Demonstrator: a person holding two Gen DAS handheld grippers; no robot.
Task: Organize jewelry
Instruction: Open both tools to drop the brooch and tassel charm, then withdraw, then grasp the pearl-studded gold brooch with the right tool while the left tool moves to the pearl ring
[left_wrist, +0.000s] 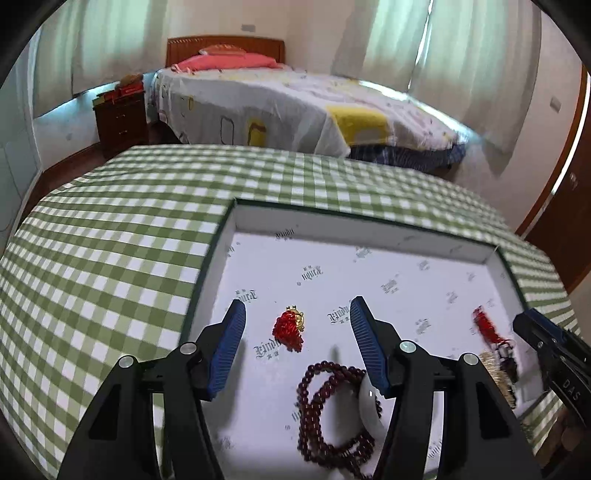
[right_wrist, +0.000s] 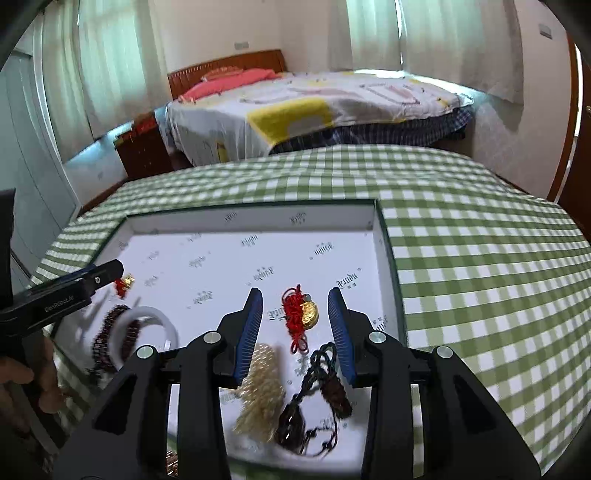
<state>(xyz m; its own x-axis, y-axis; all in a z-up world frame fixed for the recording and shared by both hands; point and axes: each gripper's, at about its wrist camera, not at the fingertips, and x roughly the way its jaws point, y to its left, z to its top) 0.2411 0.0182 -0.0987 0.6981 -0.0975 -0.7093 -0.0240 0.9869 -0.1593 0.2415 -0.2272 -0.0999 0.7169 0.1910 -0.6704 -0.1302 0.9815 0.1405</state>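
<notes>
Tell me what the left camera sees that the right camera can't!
Only the left wrist view shows the right tongs from outside. Only the right wrist view shows the black corded pendant clearly, the red knotted cord with a gold ingot, and a hand. Both show the white paper-lined box, dark red bead string, white bangle and green checked tablecloth.

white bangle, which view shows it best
The right wrist view: the white bangle shows as nearly a full ring lying over the dark red beads in the box. In the left wrist view only a small arc shows, the rest hidden behind the left gripper's finger.
</notes>
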